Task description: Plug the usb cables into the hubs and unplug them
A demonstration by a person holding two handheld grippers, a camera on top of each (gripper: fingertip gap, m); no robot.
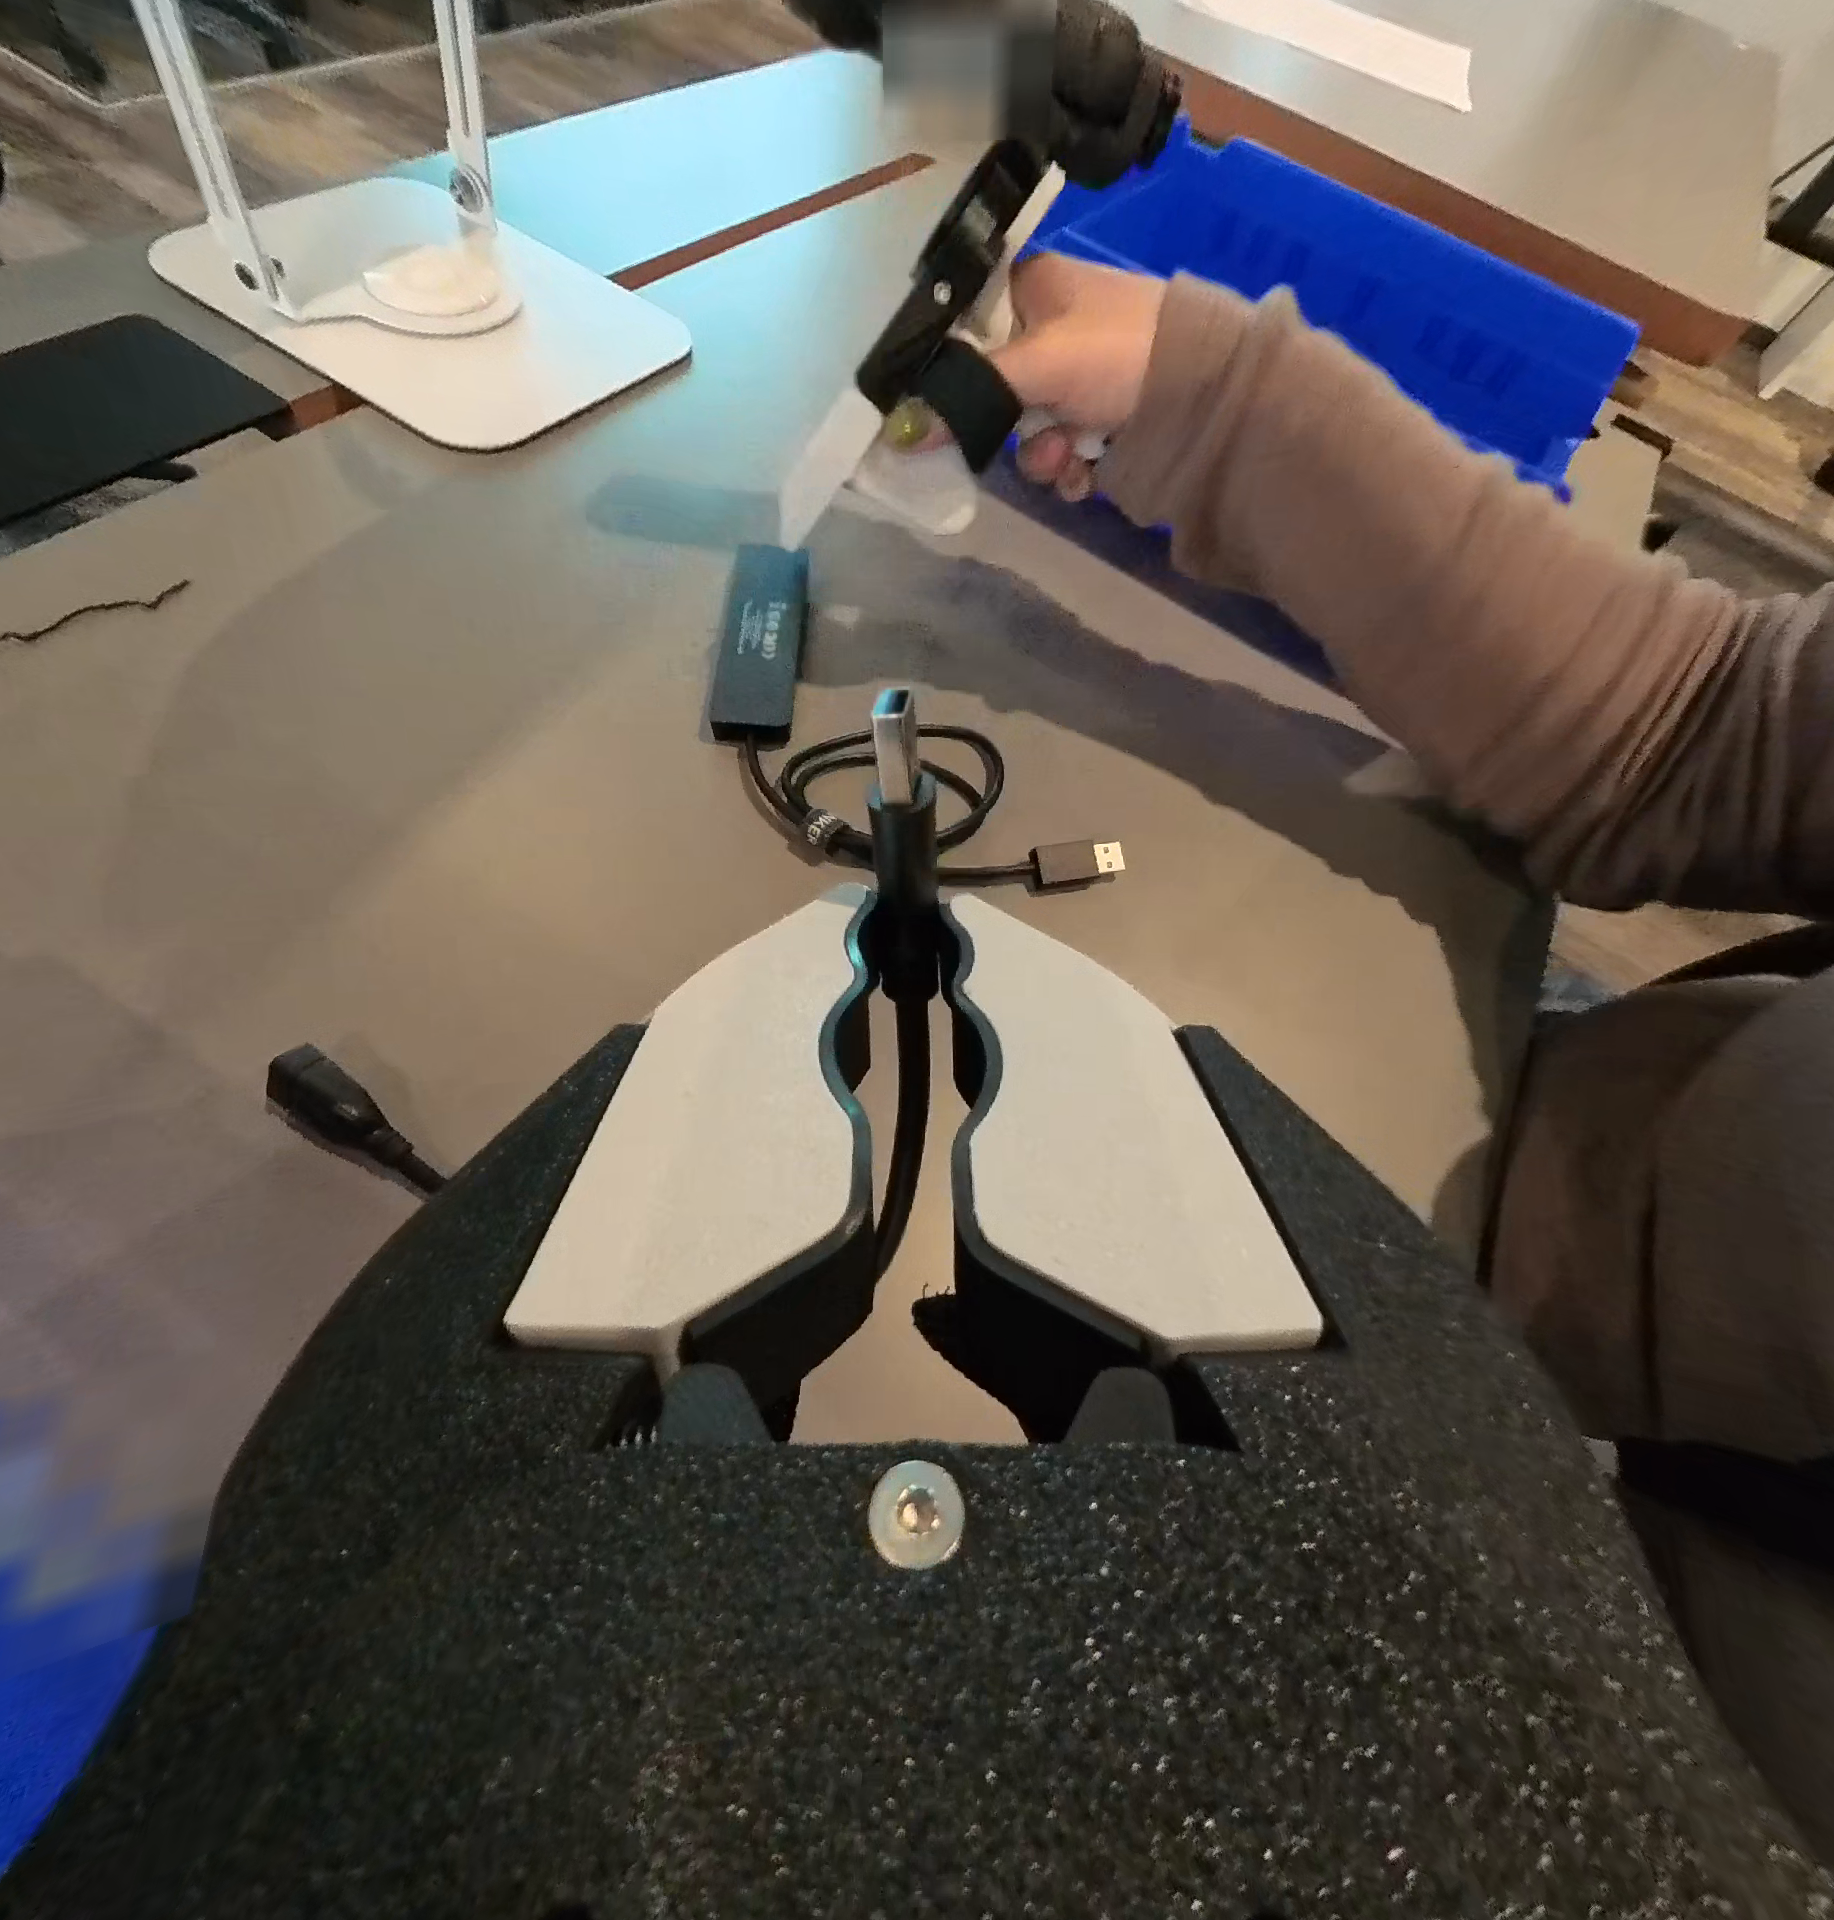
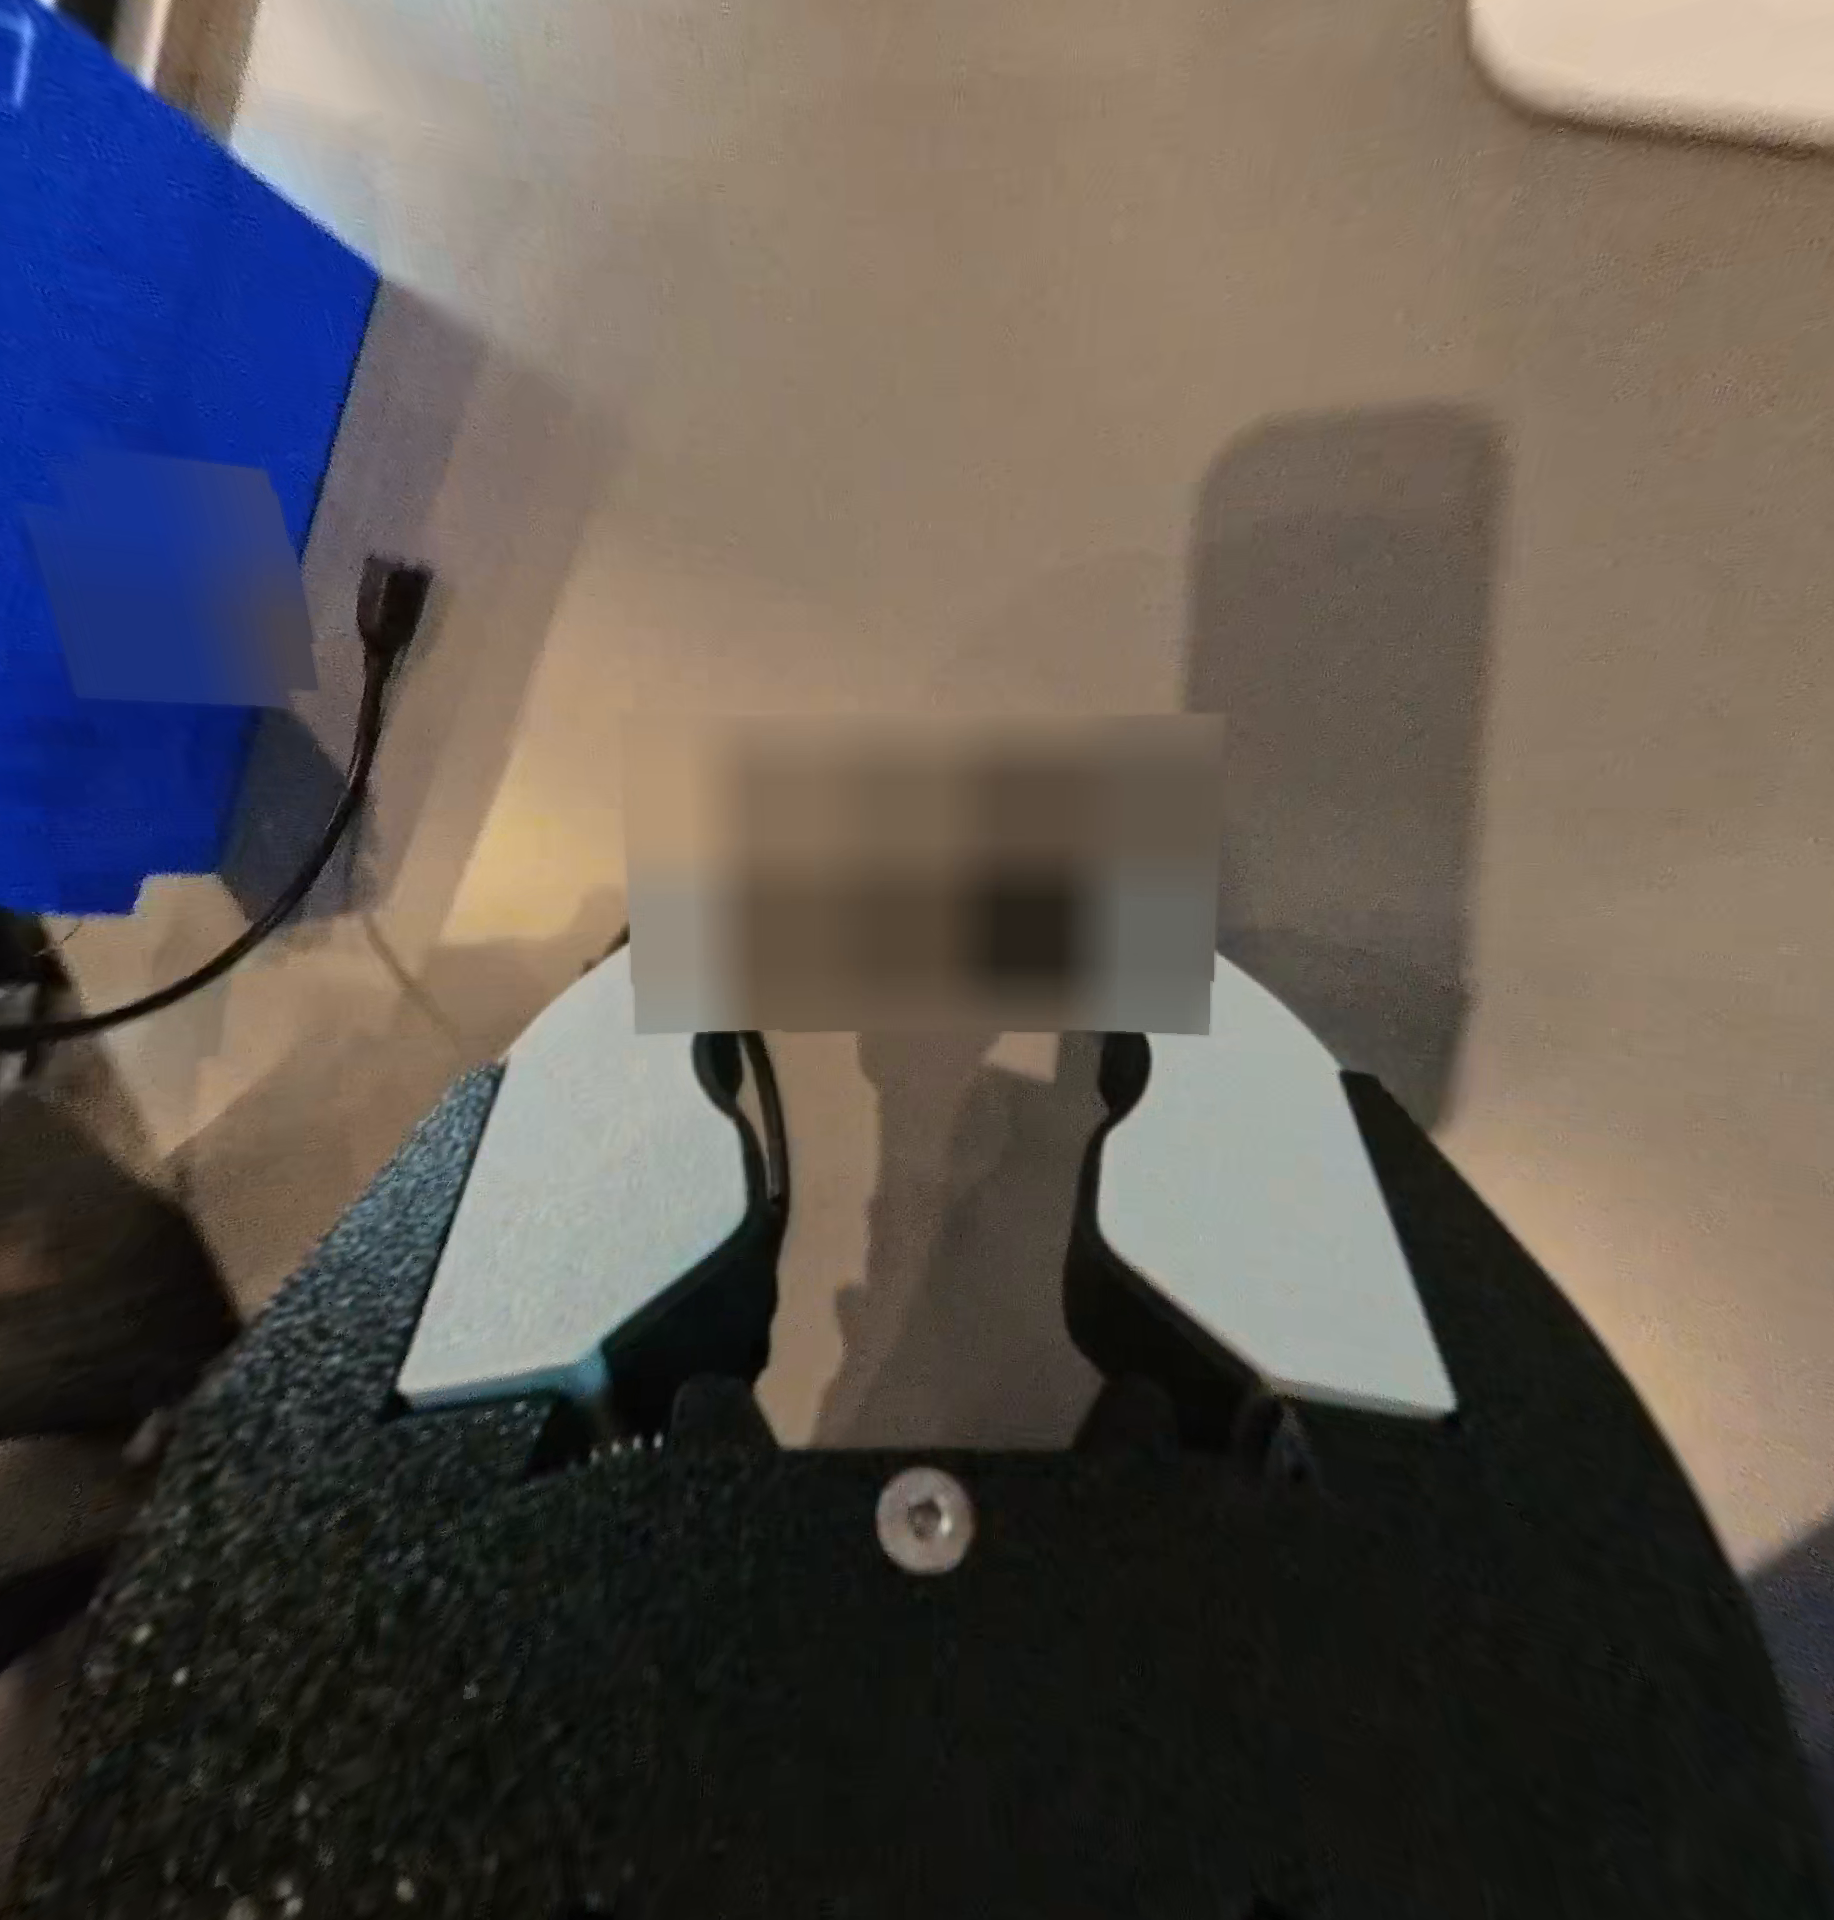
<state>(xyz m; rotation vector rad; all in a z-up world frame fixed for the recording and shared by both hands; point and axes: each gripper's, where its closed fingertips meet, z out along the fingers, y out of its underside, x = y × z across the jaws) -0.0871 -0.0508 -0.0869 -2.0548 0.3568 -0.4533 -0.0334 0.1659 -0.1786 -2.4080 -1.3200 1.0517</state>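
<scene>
On the grey surface [image 1: 373,779] lies the slim black USB hub [image 1: 762,644]; left gripper [image 1: 900,940] fingers pinch the black USB cable plug [image 1: 897,800]. Right gripper [image 2: 918,1049] fingers spread wide, empty. I'd square the plug to a port before pushing.

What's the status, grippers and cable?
Left gripper shut on USB plug, aimed at hub. Right gripper open, above hub. Hub's coiled lead lies between.
</scene>
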